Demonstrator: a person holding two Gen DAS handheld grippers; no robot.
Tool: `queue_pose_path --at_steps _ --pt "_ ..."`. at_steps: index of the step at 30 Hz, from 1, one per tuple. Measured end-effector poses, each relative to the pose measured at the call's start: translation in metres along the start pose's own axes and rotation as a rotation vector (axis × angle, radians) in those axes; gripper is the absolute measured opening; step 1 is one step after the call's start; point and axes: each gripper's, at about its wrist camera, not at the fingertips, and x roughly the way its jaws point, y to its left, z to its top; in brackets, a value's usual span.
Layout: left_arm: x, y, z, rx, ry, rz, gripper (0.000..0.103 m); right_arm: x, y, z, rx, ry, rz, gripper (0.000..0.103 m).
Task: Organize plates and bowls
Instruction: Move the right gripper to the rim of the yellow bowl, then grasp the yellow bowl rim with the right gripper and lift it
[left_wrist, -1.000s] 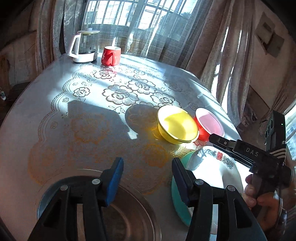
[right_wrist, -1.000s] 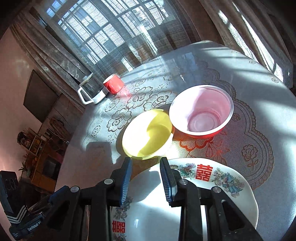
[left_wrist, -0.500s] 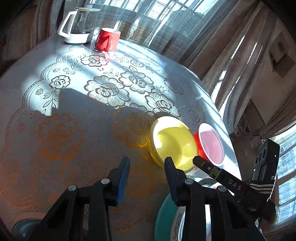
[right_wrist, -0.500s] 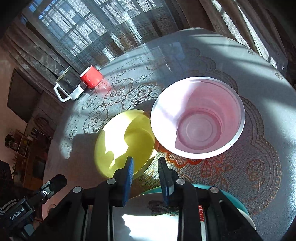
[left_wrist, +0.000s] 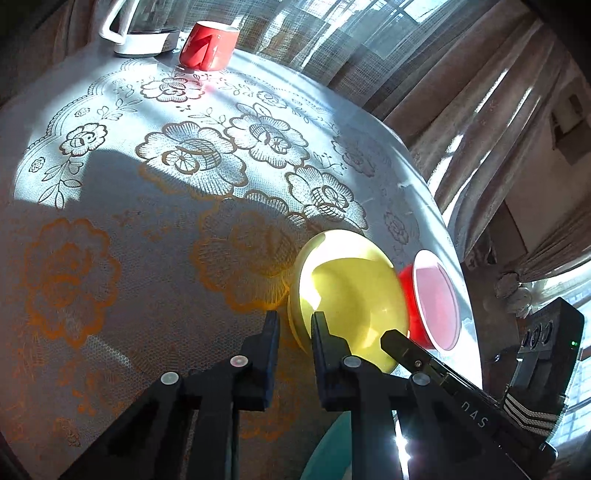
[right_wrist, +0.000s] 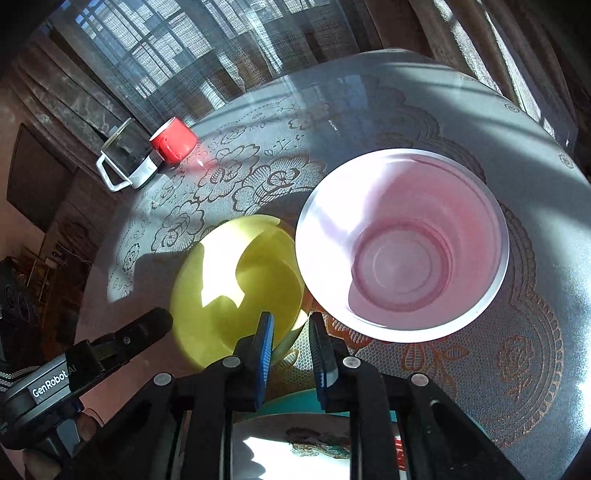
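A yellow bowl (left_wrist: 351, 295) sits on the lace tablecloth with a red bowl (left_wrist: 436, 299) touching its right side. My left gripper (left_wrist: 293, 325) is open with its fingers on either side of the yellow bowl's near rim. In the right wrist view the yellow bowl (right_wrist: 229, 291) and the red bowl (right_wrist: 402, 243) lie ahead. My right gripper (right_wrist: 290, 332) is open at the yellow bowl's near right rim, empty. Below it is a white patterned plate (right_wrist: 314, 443) on a teal plate (right_wrist: 295, 400).
A red mug (left_wrist: 208, 44) and a white-based glass kettle (left_wrist: 142, 27) stand at the table's far edge by the curtains. The lace tablecloth (left_wrist: 147, 221) covers the round table. The table edge drops off at the right, near the red bowl.
Both grippers moved forward toward the yellow bowl. My left gripper's fingers narrowed and now straddle its rim. The metal dish left the left view.
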Motion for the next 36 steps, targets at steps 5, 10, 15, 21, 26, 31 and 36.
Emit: queue_pose_path --at_steps 5,10,15,21,26,31,36 --pt "-0.008 0.003 -0.006 0.013 -0.015 0.028 0.011 0.000 0.010 0.000 -0.048 -0.003 -0.002 0.016" --pt "-0.025 0.018 -0.012 -0.009 -0.007 0.063 0.012 0.002 0.025 -0.004 -0.083 0.017 0.031 0.016" --pt "-0.044 0.032 -0.022 -0.016 -0.010 0.106 0.013 0.007 0.048 -0.010 -0.142 0.045 0.048 0.016" --pt "-0.061 0.051 -0.033 -0.030 -0.005 0.137 0.014 0.012 0.074 -0.021 -0.218 0.092 0.058 0.017" --pt "-0.074 0.066 -0.038 -0.035 -0.019 0.146 0.014 0.016 0.091 -0.031 -0.261 0.110 0.057 0.019" --pt "-0.082 0.071 -0.039 -0.045 -0.043 0.138 0.018 0.018 0.100 -0.034 -0.264 0.113 0.045 0.024" --pt "-0.079 0.068 -0.040 -0.013 -0.066 0.129 0.018 0.016 0.103 -0.039 -0.272 0.099 0.030 0.024"
